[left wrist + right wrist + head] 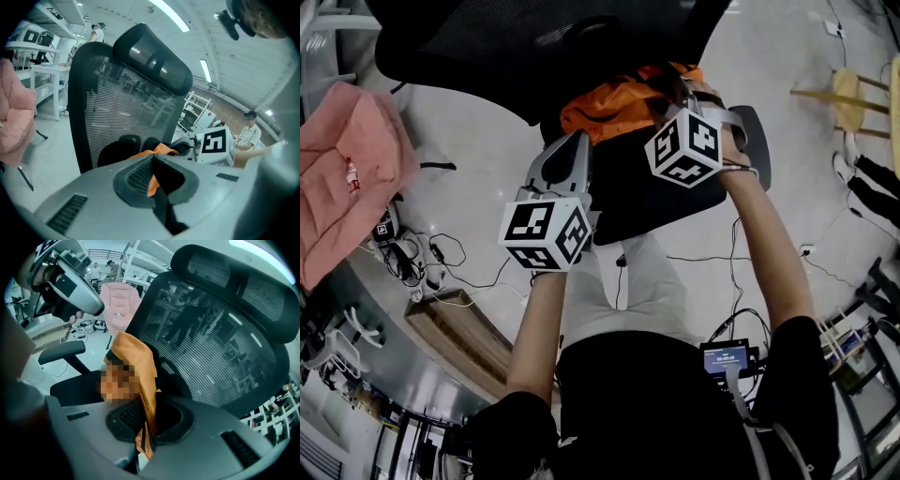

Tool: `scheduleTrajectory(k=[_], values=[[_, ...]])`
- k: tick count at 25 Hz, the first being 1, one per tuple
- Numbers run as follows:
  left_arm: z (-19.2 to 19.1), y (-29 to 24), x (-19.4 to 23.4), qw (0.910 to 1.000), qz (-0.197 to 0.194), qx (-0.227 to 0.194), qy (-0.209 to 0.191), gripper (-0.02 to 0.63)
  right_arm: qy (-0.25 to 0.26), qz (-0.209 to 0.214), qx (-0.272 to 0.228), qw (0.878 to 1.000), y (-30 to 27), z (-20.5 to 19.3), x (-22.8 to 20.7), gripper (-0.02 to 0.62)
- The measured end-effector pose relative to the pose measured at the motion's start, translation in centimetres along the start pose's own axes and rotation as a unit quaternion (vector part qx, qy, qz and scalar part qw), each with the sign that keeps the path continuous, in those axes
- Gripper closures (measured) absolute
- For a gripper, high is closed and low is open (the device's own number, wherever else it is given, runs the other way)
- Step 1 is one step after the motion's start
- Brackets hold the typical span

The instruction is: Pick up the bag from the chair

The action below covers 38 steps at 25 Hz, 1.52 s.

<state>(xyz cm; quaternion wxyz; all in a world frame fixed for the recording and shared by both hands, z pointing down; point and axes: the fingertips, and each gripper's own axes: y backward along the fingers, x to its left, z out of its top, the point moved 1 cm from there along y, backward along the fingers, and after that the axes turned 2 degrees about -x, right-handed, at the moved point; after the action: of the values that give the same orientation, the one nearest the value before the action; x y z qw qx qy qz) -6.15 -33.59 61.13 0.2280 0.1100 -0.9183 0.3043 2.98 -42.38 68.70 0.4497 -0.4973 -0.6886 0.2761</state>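
Reaching forward over the chair (642, 202) with both forearms, left gripper (572, 142) tilted gently down, right gripper (677, 89) pitched steeper. Clamped shut on the orange bag (609, 105) from both sides, fabric pinched between each pair of jaws. Sitting over the black seat, before the mesh backrest.

This looks like an open office or lab workroom. A black mesh desk chair (122, 108) with a headrest stands on a smooth, pale floor (478, 150). White tables (47, 75) and a white wire rack (199, 110) fill the background. Long strip lights (168, 14) run across the high ceiling, and loose cables (422, 258) trail over the floor. 1 person (248, 133) sits at the far side.
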Motion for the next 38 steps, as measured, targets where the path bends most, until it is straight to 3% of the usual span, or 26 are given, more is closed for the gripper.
scheduleTrajectory(k=[15, 25, 38], values=[[1.5, 2.4, -1.8, 0.9995, -0.021, -0.007, -0.024, 0.598, -0.086, -0.025, -0.042, 0.995, 4.6, 3.0, 1.0, 0.583], [3.4, 6.1, -2.7, 0.9981, -0.029, -0.026, -0.048, 0.598, -0.202, -0.041, -0.071, 0.976, 8.5, 4.7, 3.0, 0.584], [5.6, 11.6, -3.5, 0.9957, -0.026, -0.050, -0.074, 0.598, -0.260, -0.083, -0.113, 0.955, 15.3, 8.7, 2.6, 0.584]])
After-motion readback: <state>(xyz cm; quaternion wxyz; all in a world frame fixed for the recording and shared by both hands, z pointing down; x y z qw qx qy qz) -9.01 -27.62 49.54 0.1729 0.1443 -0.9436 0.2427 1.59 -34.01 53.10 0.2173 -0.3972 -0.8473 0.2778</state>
